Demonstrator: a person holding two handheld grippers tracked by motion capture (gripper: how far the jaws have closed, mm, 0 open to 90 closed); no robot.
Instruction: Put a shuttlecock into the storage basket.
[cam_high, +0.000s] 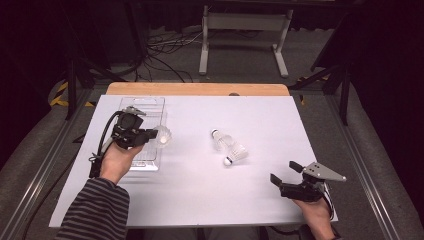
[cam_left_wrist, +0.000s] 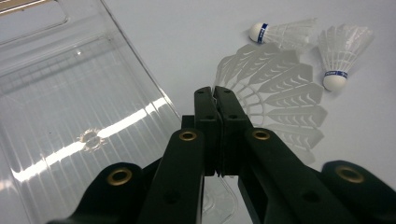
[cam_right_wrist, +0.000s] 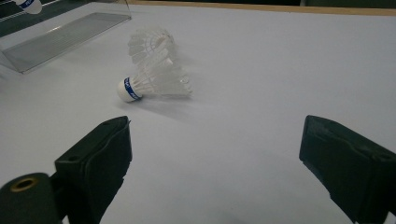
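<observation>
White tabletop (cam_high: 200, 195): left tongs (cam_left_wrist: 215, 93) pinch a feathered shuttlecock (cam_left_wrist: 275, 98) (over ribbed clear tray (cam_left_wrist: 70, 93)); right tongs (cam_right_wrist: 215, 154) spread.

This looks like a lab or a recording studio. A white table (cam_high: 200, 195) with a wooden edge (cam_high: 197, 89) at 12 o'clock stands on a grey floor (cam_high: 240, 60). Black cables (cam_high: 165, 55) lie at 11 o'clock, a white metal frame (cam_high: 245, 22) at 12 o'clock, and dark stands (cam_high: 340, 80) at 2 o'clock.
</observation>
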